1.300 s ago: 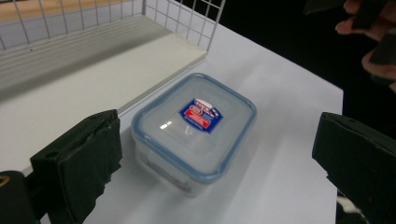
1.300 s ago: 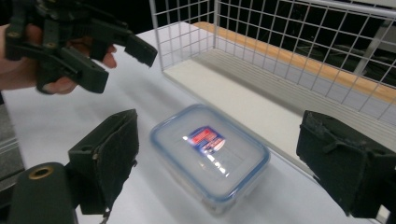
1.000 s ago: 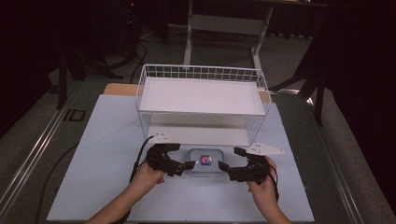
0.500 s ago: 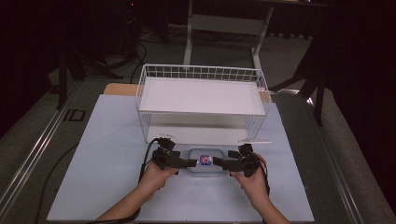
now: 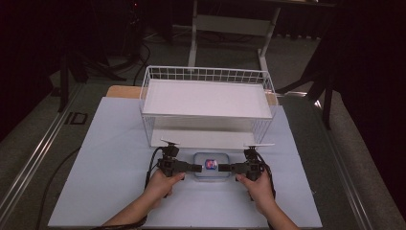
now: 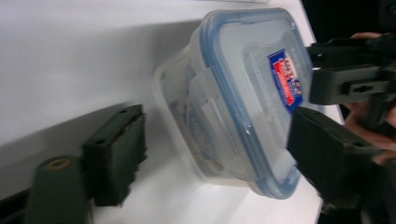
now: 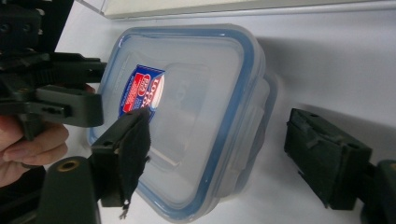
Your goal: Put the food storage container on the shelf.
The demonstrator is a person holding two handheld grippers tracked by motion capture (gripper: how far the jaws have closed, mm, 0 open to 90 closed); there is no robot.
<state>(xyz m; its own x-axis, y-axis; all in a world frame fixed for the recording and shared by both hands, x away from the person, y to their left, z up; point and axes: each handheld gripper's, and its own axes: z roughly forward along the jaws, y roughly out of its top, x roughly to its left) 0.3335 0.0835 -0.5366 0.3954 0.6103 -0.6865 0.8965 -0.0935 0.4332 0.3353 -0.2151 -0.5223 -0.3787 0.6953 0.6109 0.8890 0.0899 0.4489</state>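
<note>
My left gripper [image 5: 195, 168] and right gripper [image 5: 225, 167] flank the lidded clear container [image 5: 210, 165] on the white mat [image 5: 110, 158]. Both sets of jaws have just been narrowing around its ends, pads not yet pressing. Beyond stands the wire basket [image 5: 207, 103].

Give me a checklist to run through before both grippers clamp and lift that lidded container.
1. Container flat on the table sheet: ok.
2. Lid seated all round: cannot tell; the far edge is hidden.
3. Left gripper straddles its end of the container: ok; its jaws have just been closing, one above the lid, one beside the wall, not pressing yet.
4. Right gripper straddles the opposite end: ok; its jaws have also been closing and have not clamped yet.
5. The two grippers apart from each other: ok.
6. Wire basket behind, apart from the container: ok.
</note>
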